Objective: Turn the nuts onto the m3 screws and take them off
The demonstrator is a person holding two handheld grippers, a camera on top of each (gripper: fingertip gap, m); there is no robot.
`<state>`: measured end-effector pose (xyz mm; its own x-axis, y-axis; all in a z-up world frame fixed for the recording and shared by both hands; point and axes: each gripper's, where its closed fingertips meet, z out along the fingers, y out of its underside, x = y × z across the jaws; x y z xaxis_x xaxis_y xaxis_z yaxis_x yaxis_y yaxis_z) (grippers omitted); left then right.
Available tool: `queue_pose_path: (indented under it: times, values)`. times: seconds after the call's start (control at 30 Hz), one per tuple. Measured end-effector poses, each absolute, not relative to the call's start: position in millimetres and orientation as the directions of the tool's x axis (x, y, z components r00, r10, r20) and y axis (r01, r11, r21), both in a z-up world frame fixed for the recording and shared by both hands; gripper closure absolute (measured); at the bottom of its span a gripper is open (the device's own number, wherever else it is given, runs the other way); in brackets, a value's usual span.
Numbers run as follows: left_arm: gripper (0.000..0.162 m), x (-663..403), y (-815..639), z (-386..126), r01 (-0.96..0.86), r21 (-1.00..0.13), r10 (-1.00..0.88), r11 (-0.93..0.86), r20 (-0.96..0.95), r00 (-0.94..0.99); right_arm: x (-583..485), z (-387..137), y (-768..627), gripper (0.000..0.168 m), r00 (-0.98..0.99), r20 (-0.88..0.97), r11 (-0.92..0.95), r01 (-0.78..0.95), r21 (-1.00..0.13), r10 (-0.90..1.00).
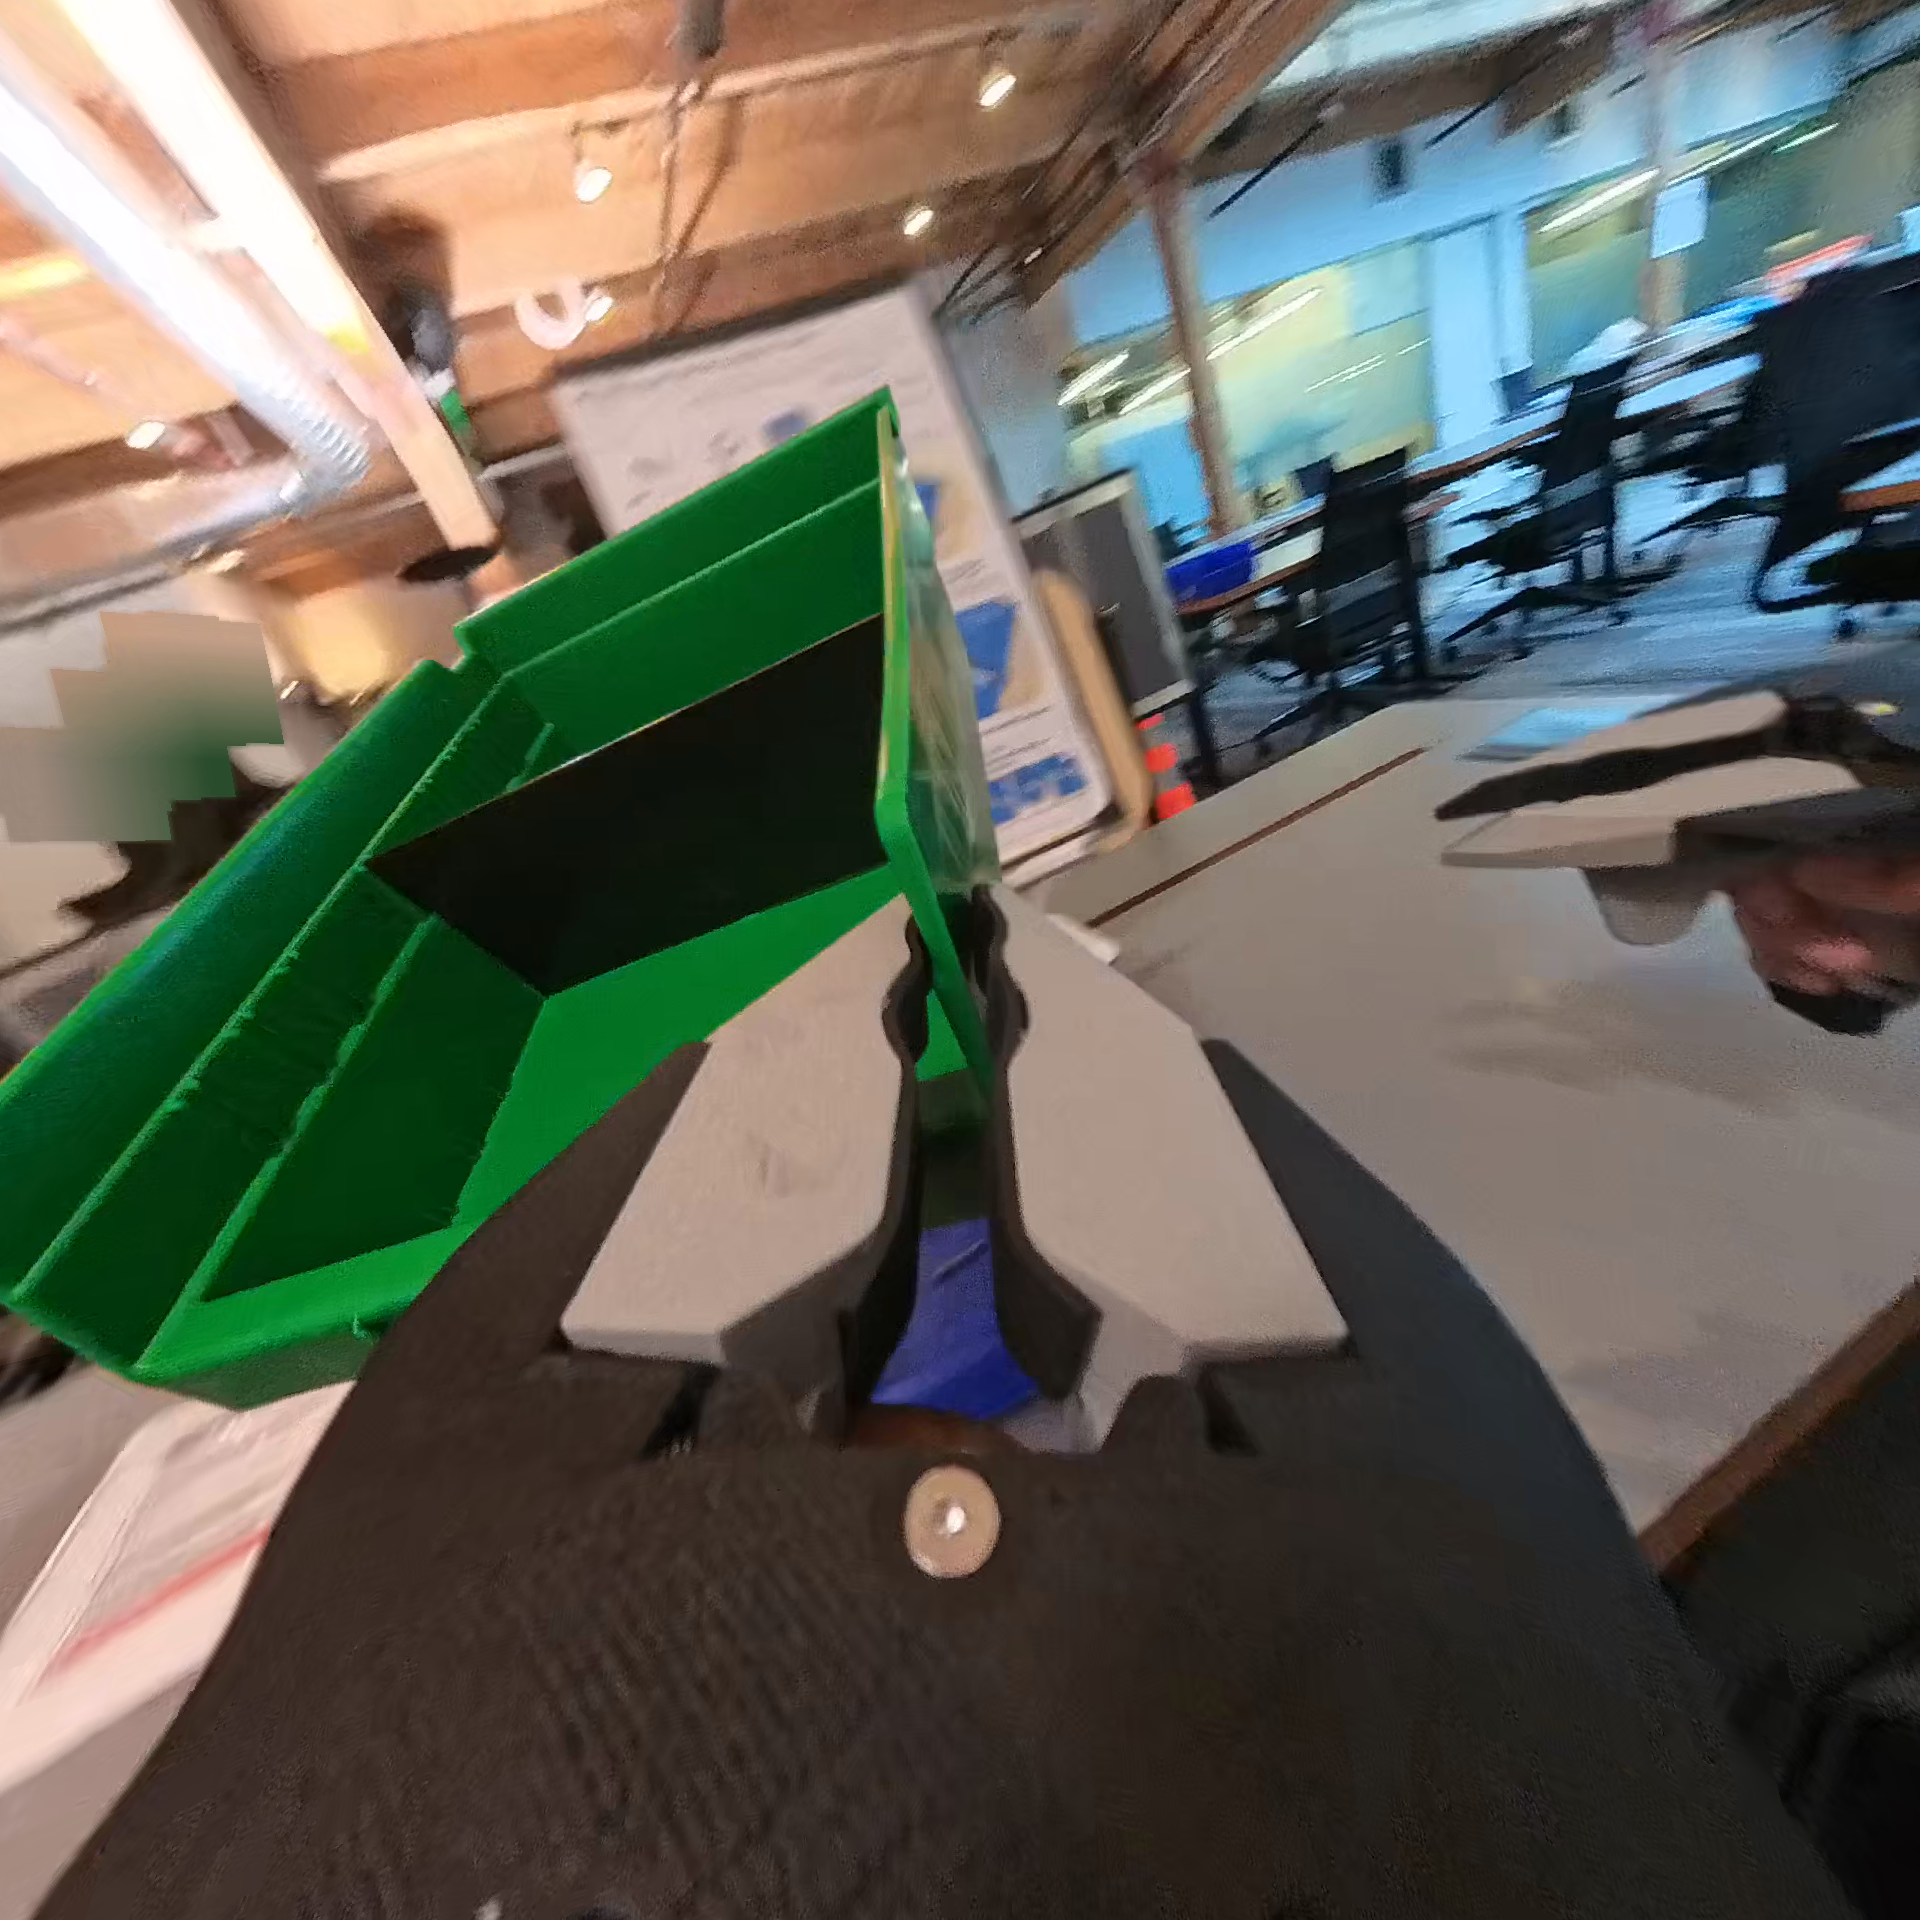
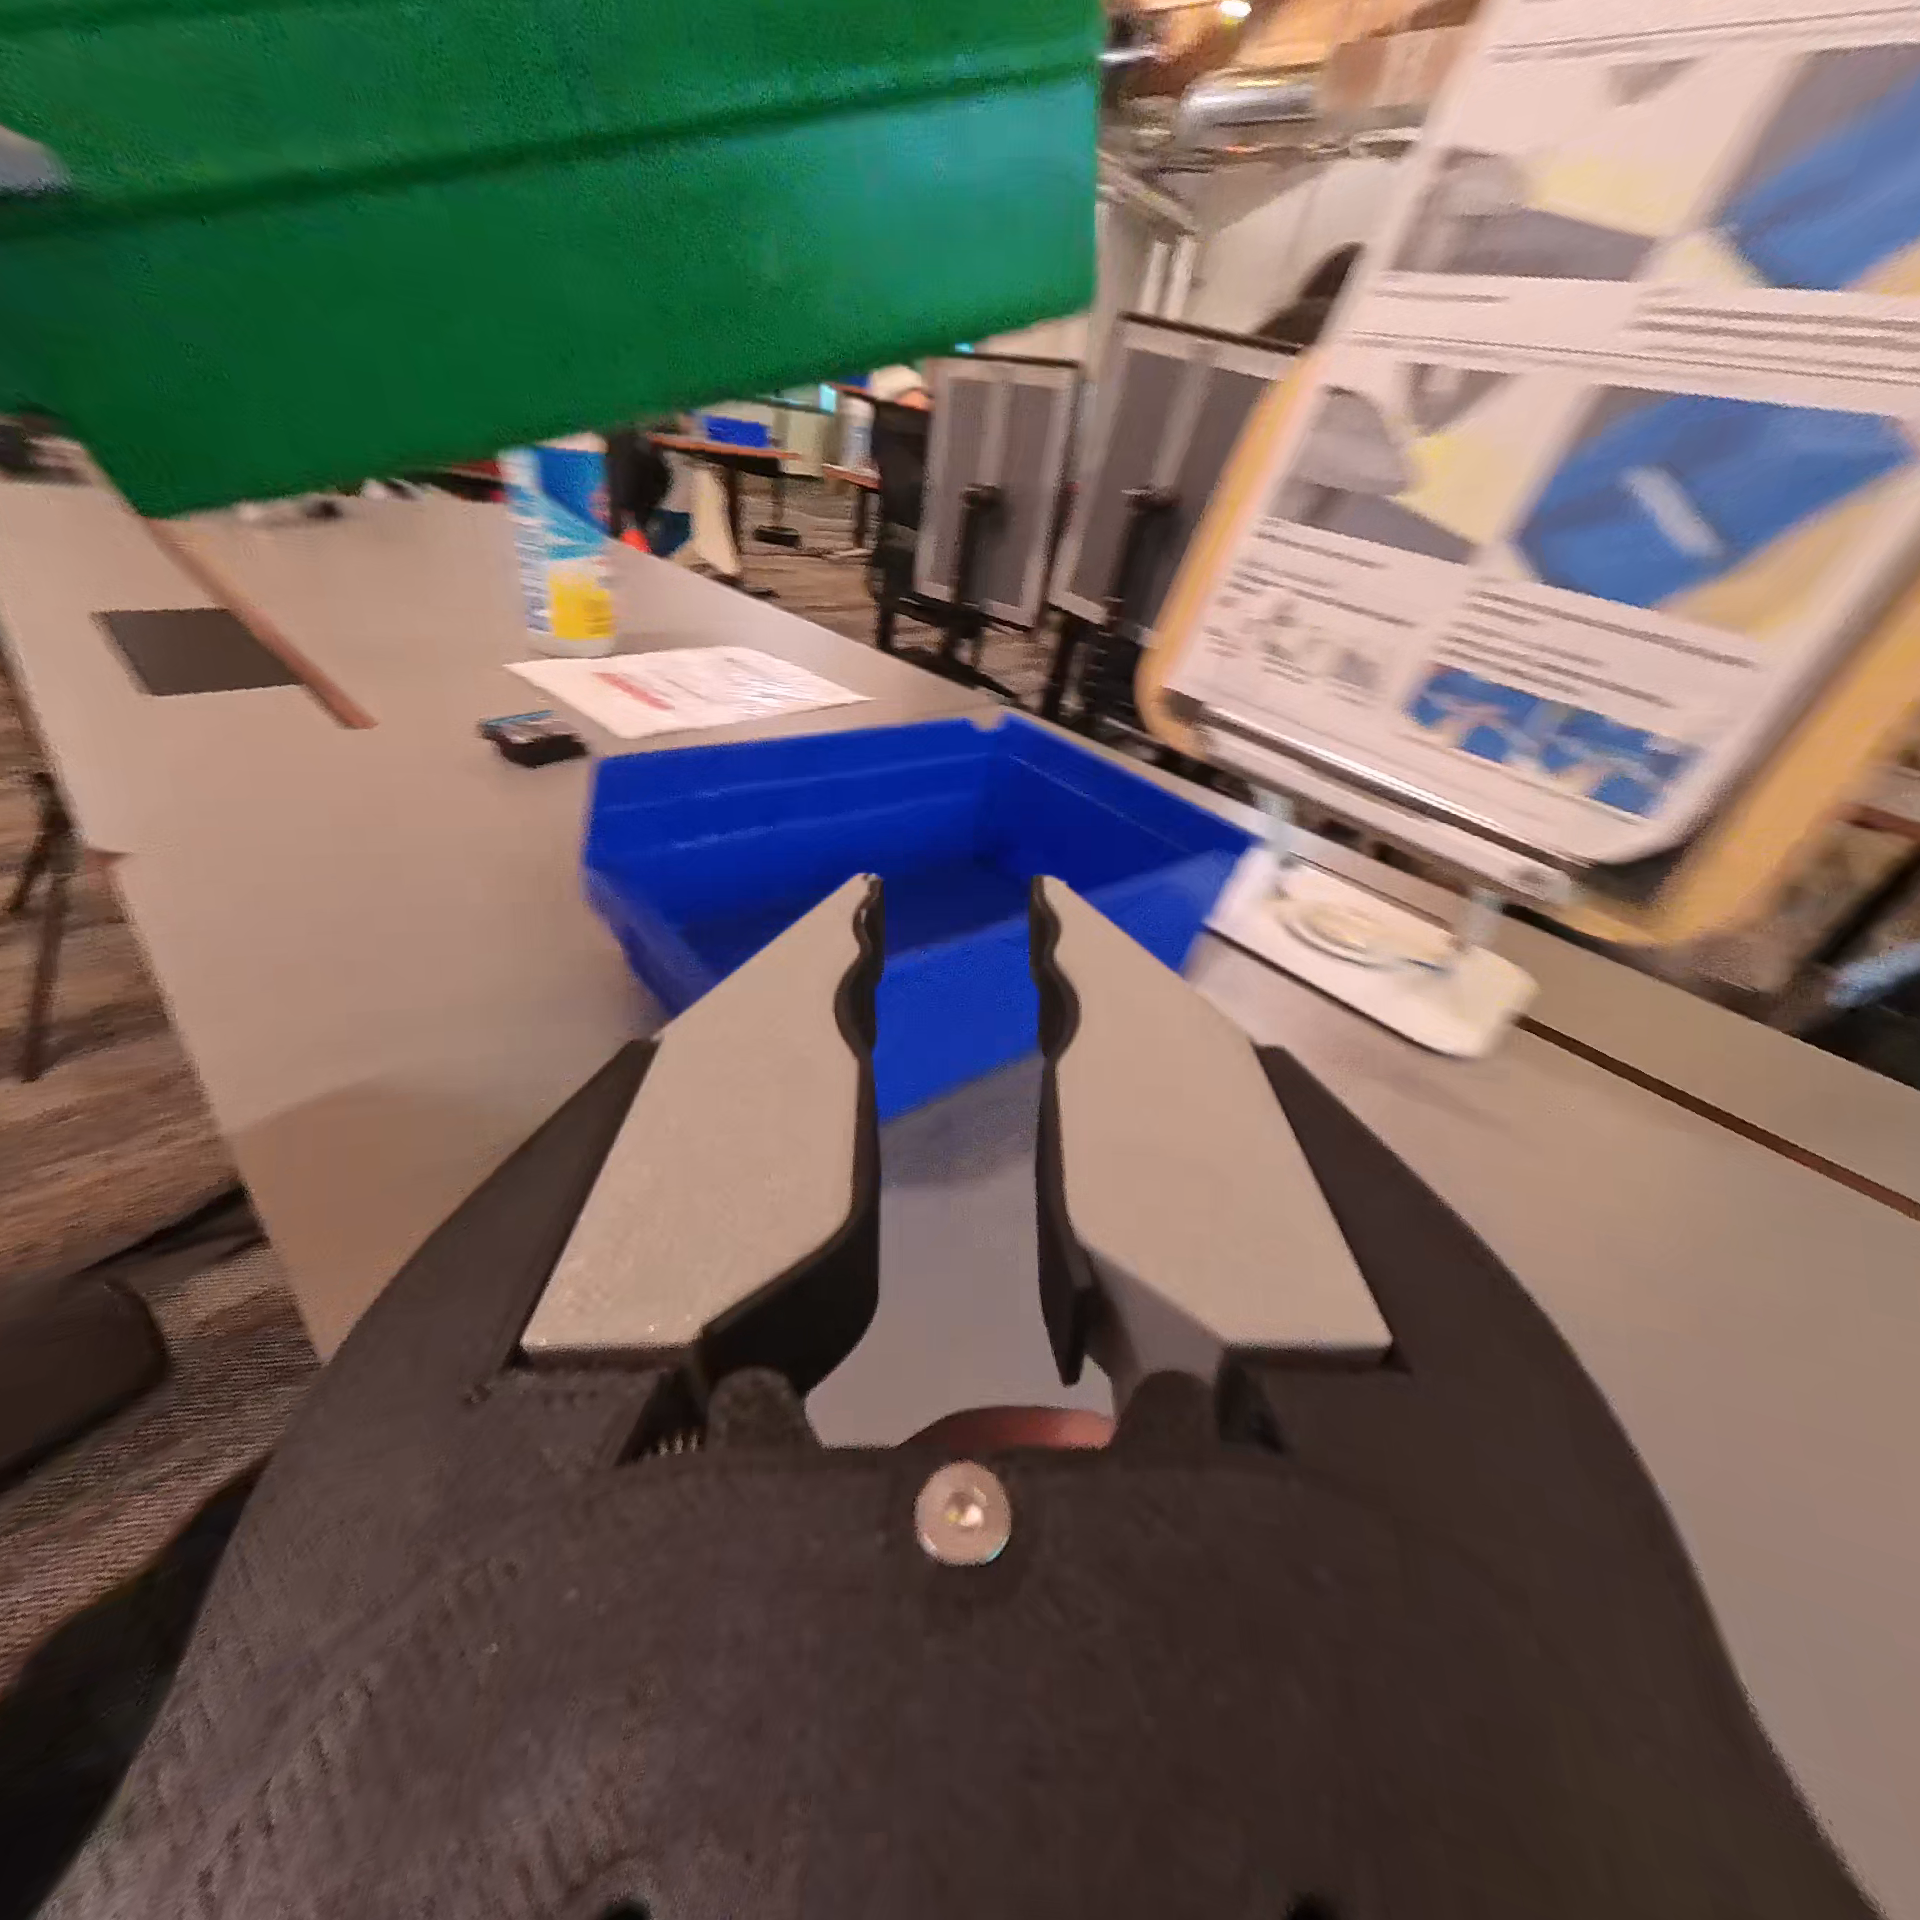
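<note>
My left gripper [image 1: 951, 935] is shut on the front wall of a green bin [image 1: 499, 883] and holds it tilted up in the air; the bin's inside shows nothing in it. The same green bin [image 2: 520, 229] hangs across the top of the right wrist view. My right gripper [image 2: 956, 904] is open and empty, pointing at a blue bin [image 2: 790, 821] on the grey table [image 2: 416, 935]. It also shows at the right of the left wrist view [image 1: 1475, 821]. No screws or nuts are visible.
On the table [image 1: 1455, 1091] are a printed sheet [image 2: 686, 686], a white and blue bottle [image 2: 561, 561], a small dark object [image 2: 530, 738] and a white-based stand holding a poster board [image 2: 1558, 520]. Office chairs [image 1: 1351, 582] and desks stand beyond. Tip to tip, the grippers are about 20 cm apart.
</note>
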<state>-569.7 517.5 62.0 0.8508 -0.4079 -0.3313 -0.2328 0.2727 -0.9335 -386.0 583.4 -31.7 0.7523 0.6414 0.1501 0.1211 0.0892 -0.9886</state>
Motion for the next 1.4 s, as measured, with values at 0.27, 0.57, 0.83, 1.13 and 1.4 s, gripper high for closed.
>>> queue_pose_path:
  times: [0.27, 0.57, 0.83, 1.13, 1.4]
  values:
    - [0.159, -364.0, 478.9, 56.1, -0.164, -0.903, -0.741, 0.396, -0.42, 0.524, -154.3, -27.9, 567.3, 0.137, 0.931, 0.125, -0.05, 0.151, -0.987, 0.342]
    - [0.157, -190.2, 501.1, -116.1, -0.342, -0.926, -0.927, 0.159, -0.259, 0.272, -3.8, -81.9, 564.3, 0.136, 0.993, -0.029, -0.232, -0.002, -0.973, 0.111]
    - [0.135, -160.7, 491.3, -145.2, -0.378, -0.917, -0.944, 0.122, -0.226, 0.242, 26.1, -126.3, 571.2, 0.134, 0.977, -0.211, -0.314, -0.195, -0.929, 0.018]
    - [0.127, -350.7, 523.7, -101.2, -0.234, -0.965, -0.895, -0.118, 0.001, 0.446, 19.2, -144.4, 550.0, 0.161, 0.989, -0.09, -0.502, -0.019, -0.865, 0.118]
    - [0.129, -442.1, 561.3, -129.3, -0.154, -0.956, -0.749, -0.249, 0.09, 0.656, 52.9, -146.7, 705.4, 0.168, 0.996, 0.006, -0.477, 0.046, -0.878, 0.084]
